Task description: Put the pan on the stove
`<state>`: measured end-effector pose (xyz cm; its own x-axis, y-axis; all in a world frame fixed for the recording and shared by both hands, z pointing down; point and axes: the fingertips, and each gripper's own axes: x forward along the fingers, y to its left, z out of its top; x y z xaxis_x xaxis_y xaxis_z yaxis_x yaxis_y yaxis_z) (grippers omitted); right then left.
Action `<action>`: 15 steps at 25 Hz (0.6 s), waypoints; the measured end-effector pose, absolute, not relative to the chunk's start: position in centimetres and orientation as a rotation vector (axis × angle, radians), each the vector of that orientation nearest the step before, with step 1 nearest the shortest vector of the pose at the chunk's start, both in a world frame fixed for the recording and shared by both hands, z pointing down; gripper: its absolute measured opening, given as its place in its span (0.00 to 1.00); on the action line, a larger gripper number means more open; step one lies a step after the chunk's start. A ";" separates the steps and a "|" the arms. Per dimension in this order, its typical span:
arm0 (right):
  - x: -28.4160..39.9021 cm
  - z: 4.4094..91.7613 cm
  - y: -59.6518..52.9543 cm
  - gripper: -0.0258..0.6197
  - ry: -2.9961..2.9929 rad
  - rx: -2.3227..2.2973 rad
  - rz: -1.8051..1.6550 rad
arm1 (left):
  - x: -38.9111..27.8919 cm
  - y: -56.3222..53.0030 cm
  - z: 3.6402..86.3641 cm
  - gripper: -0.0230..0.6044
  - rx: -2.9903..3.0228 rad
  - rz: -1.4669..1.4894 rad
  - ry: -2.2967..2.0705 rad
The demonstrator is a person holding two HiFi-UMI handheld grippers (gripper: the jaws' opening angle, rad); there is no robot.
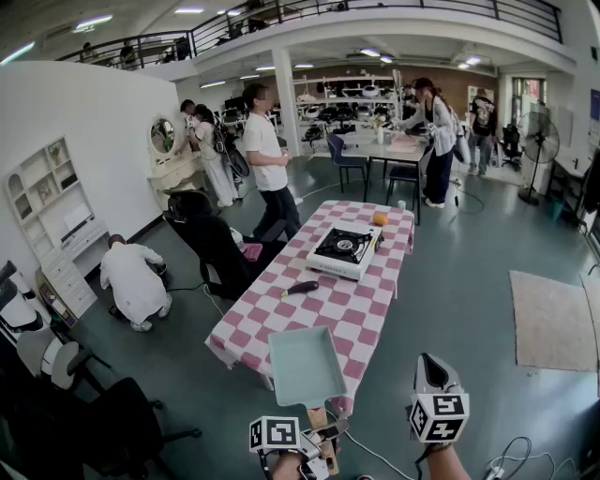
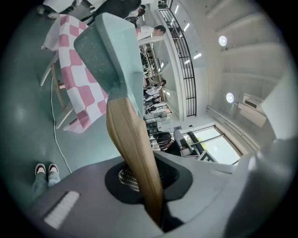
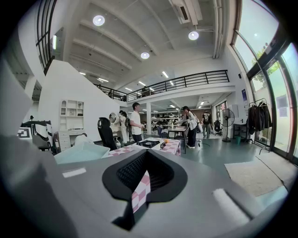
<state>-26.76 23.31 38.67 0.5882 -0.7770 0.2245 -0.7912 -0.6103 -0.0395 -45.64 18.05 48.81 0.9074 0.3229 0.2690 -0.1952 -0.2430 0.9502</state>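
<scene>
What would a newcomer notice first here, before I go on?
First, the pale green square pan with a wooden handle, clamped in the left gripper and held out at the near end of the pink-and-white checked table. Toward the table's far end sits the white portable gas stove with a black top, with nothing on its burner. The right gripper is empty, to the right of the pan.

Looking like a large open lab hall, taking in a railed mezzanine (image 1: 375, 13), people (image 1: 265, 150) standing near a far worktop (image 1: 398, 147), white shelving (image 1: 52, 220) at left, a floor fan (image 1: 541, 141) far right.
</scene>
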 end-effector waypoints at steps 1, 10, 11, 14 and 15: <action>-26.7 38.9 23.2 0.05 -1.353 2.746 0.343 | -45.6 17.9 48.9 0.07 1.751 0.493 0.101; -26.8 39.4 21.9 0.05 -1.337 2.772 0.375 | -45.1 16.5 49.0 0.07 1.744 0.508 0.129; -26.8 39.4 21.8 0.05 -1.339 2.776 0.375 | -45.0 16.4 49.0 0.07 1.743 0.510 0.131; -26.7 39.5 21.4 0.05 -1.342 2.782 0.372 | -44.7 15.8 49.3 0.07 1.742 0.508 0.134; -26.6 39.5 21.2 0.05 -1.340 2.779 0.377 | -44.6 15.6 49.2 0.07 1.741 0.506 0.134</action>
